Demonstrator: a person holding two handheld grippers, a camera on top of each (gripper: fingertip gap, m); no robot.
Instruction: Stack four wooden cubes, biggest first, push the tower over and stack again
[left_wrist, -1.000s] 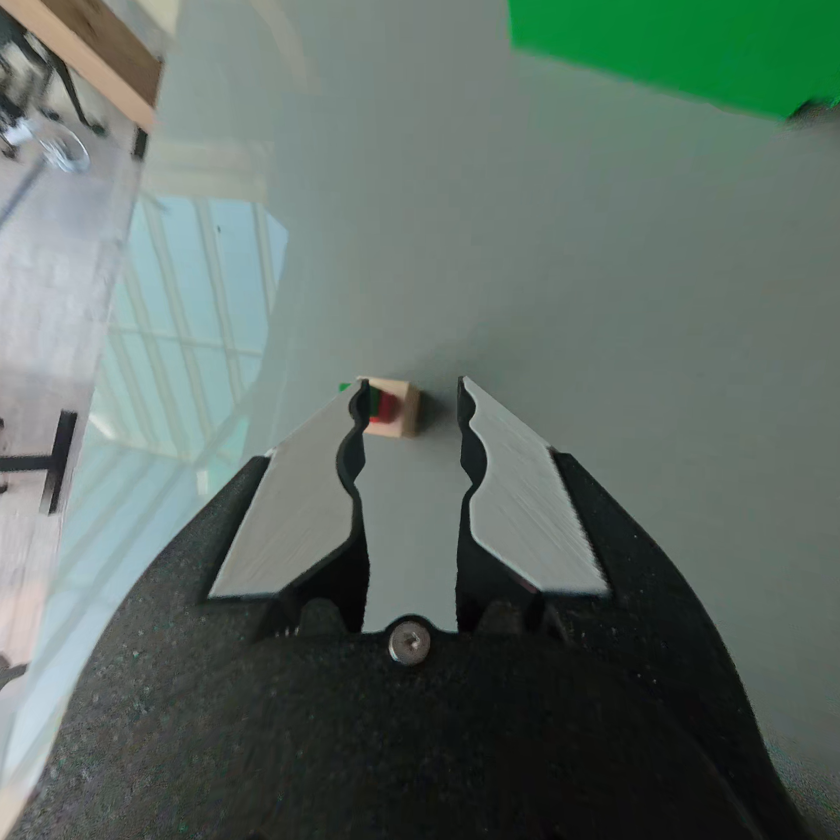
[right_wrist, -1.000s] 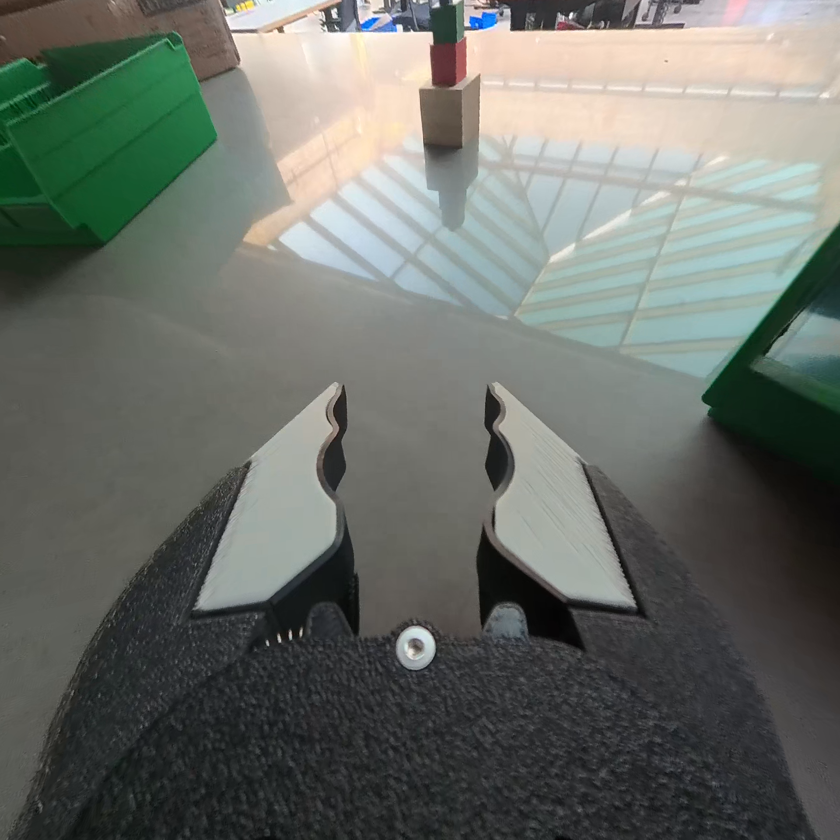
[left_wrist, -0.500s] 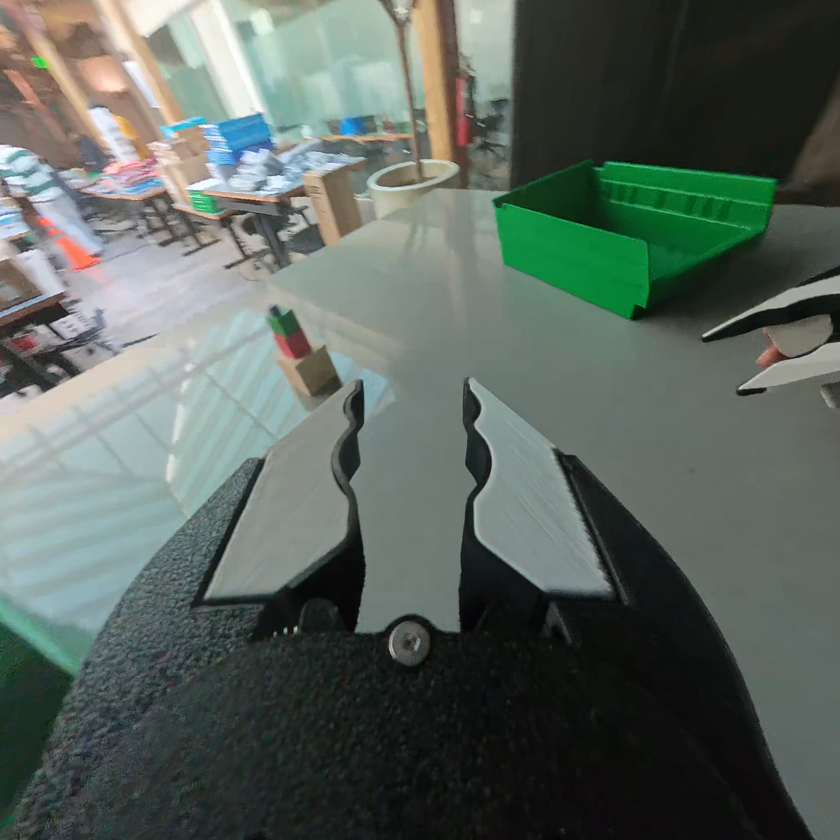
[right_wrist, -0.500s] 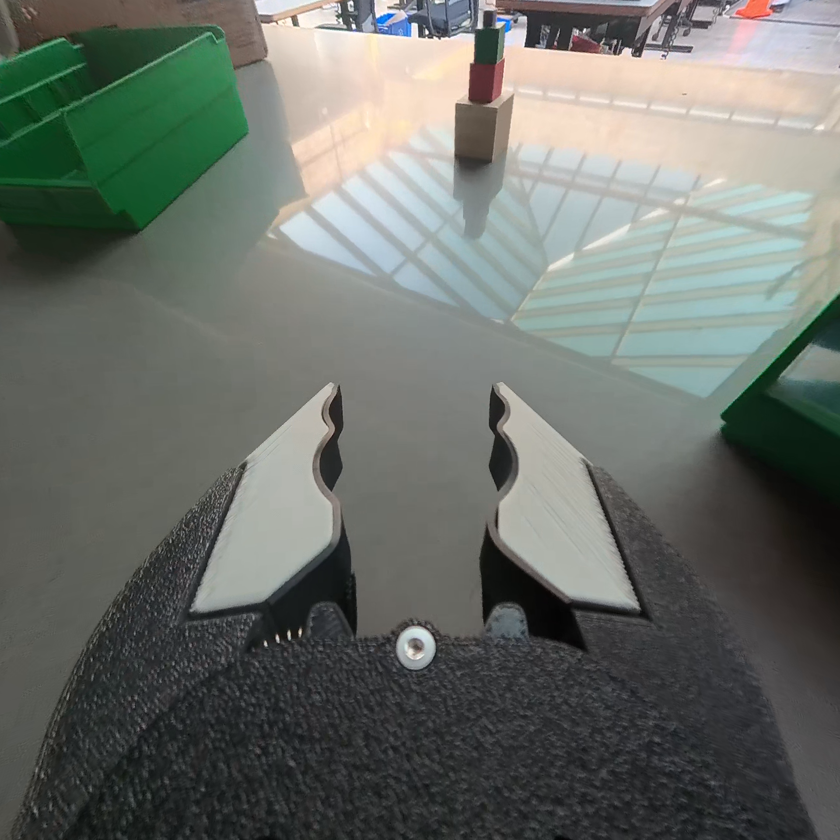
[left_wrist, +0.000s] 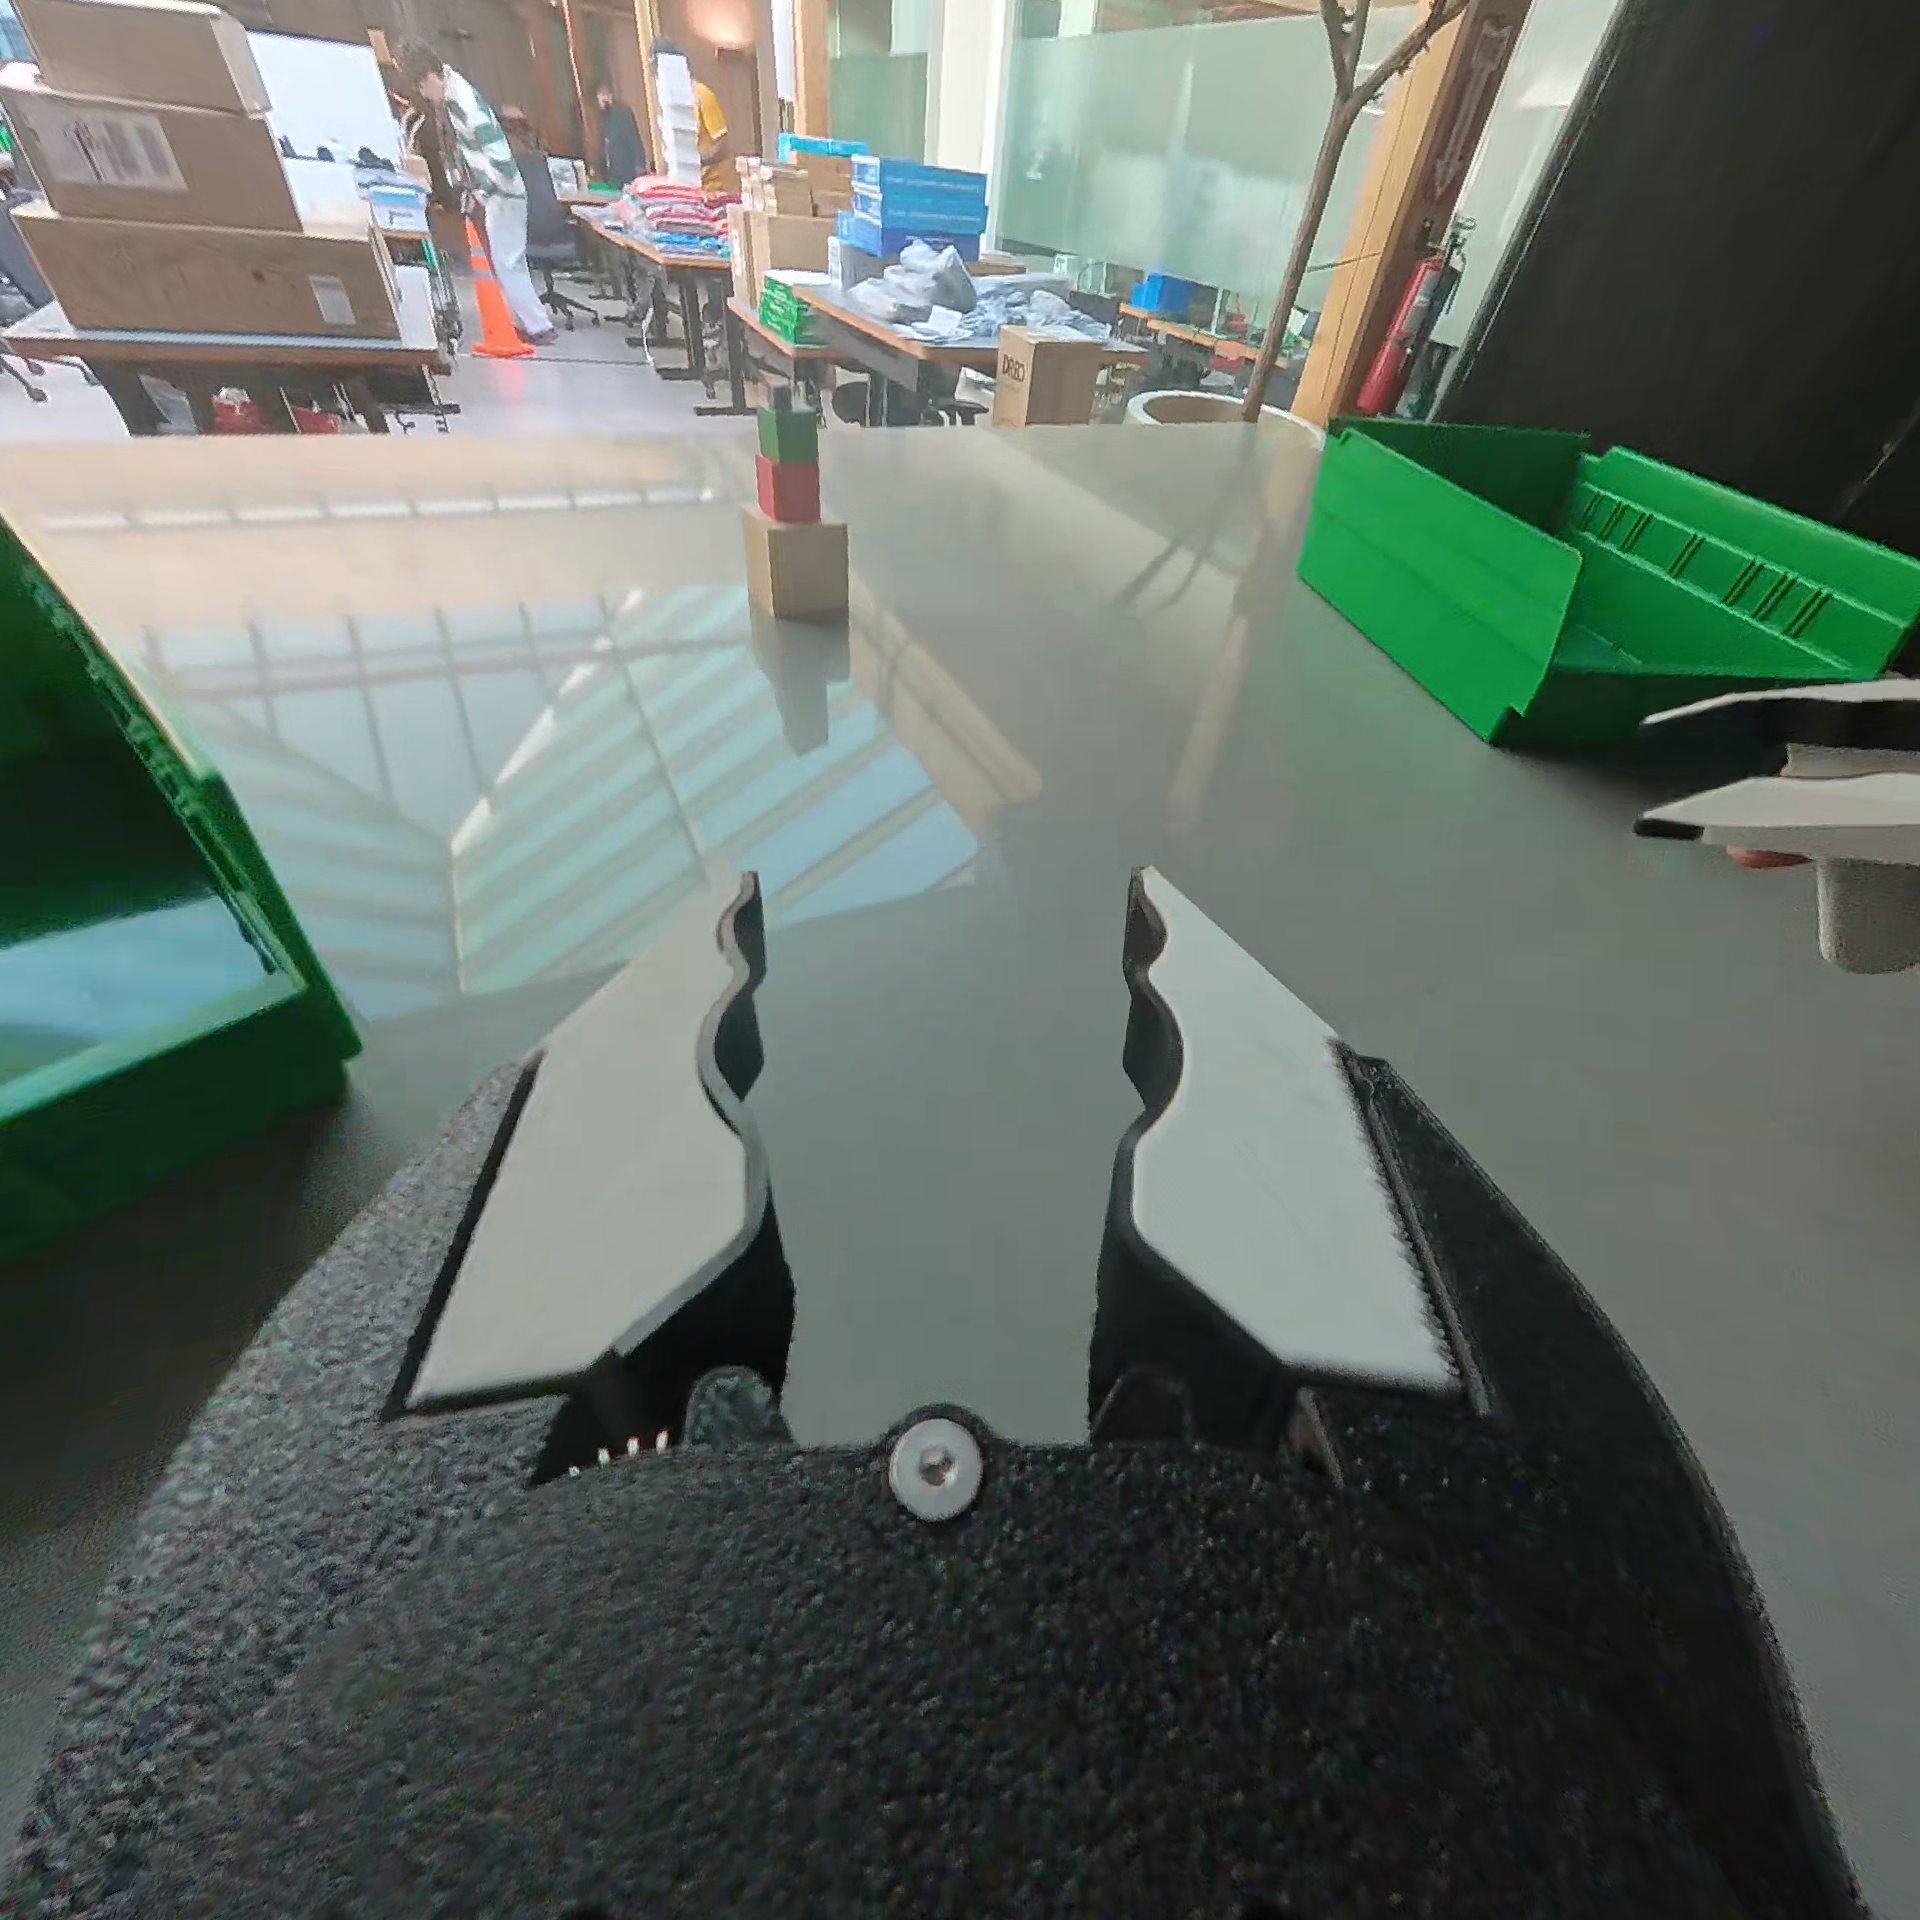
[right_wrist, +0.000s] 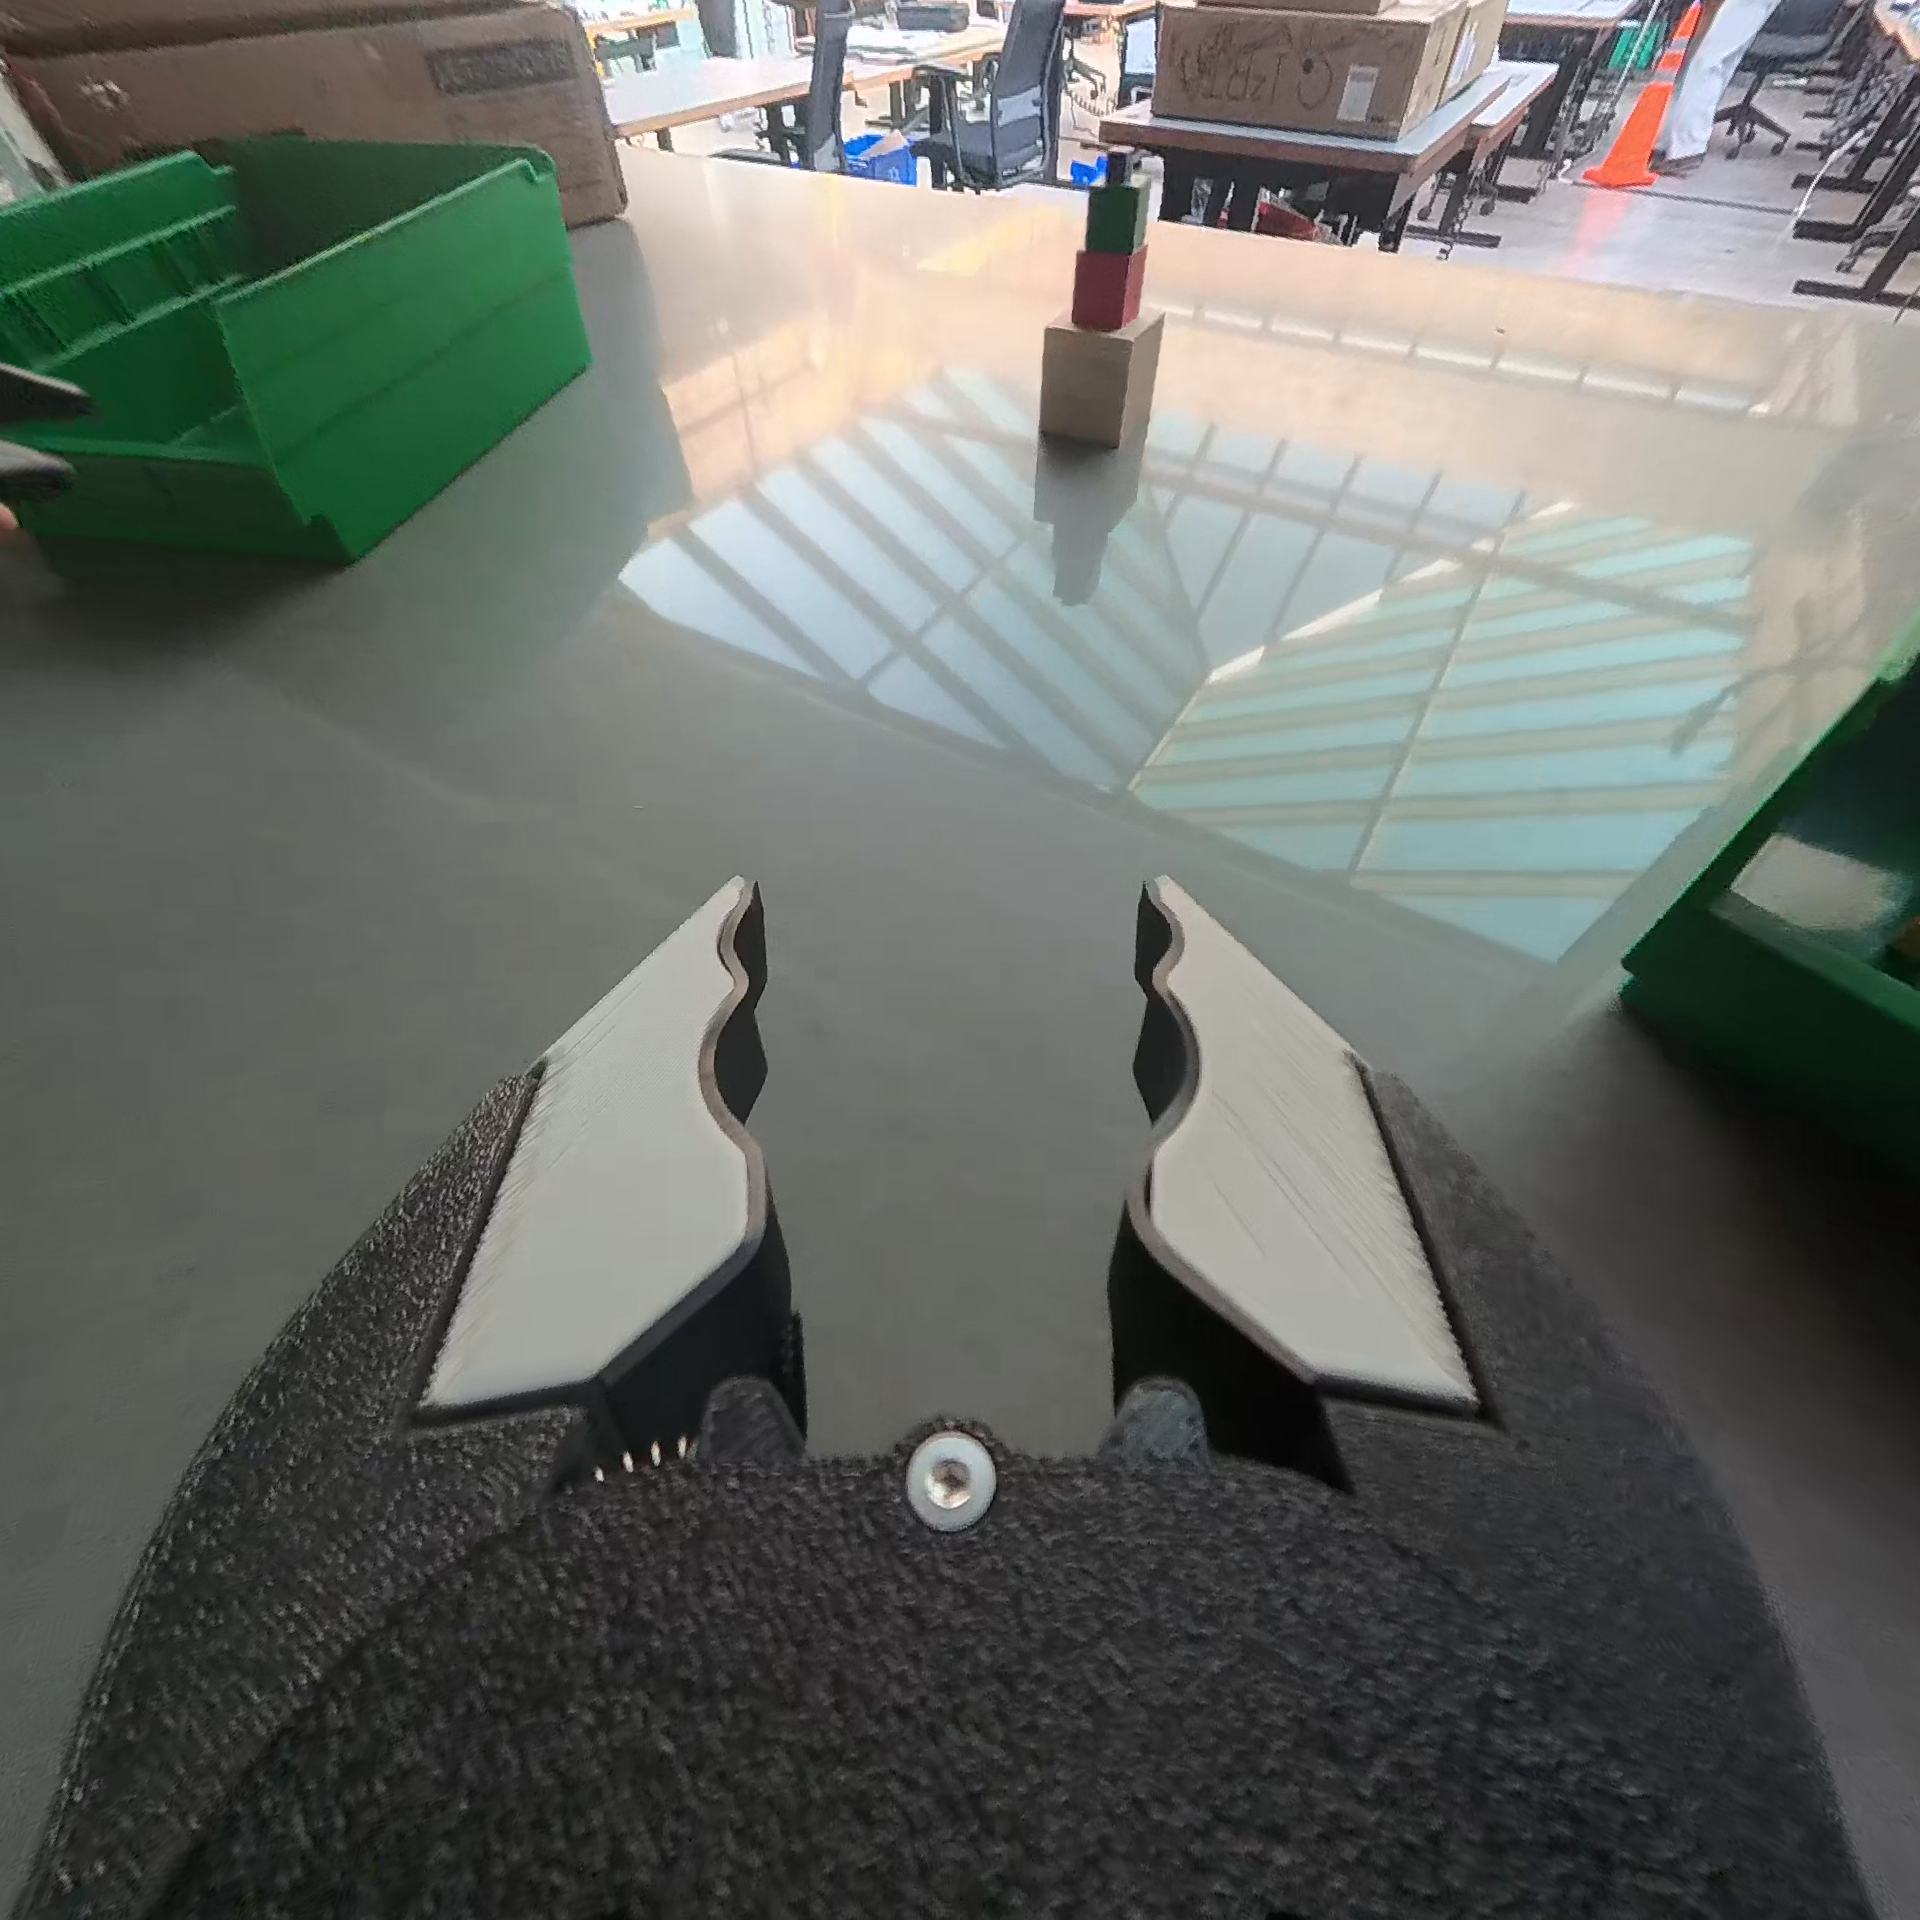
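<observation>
A stack of blocks stands on the glossy grey table (left_wrist: 1299, 987): a wooden cube (left_wrist: 795, 569) at the bottom, a red block (left_wrist: 788, 488), a green block (left_wrist: 785, 431) and a small dark piece on top. The right wrist view shows the same wooden cube (right_wrist: 1099, 379), red block (right_wrist: 1110, 286) and green block (right_wrist: 1118, 213). My left gripper (left_wrist: 945, 904) is open and empty, well short of the stack. My right gripper (right_wrist: 951, 904) is open and empty, also far from it. The right gripper (left_wrist: 1787, 790) shows at the left view's right edge.
A green bin (left_wrist: 1579, 592) lies at the back right of the left view and shows in the right view (right_wrist: 281, 343). Another green bin (left_wrist: 156, 935) stands close on the left, seen at the right view's right edge (right_wrist: 1787, 935). A cardboard box (right_wrist: 312, 73) stands behind.
My left gripper has swung from looking down on the stack to a level view well back from it, and its jaws have opened wider. My right gripper has tilted up a little.
</observation>
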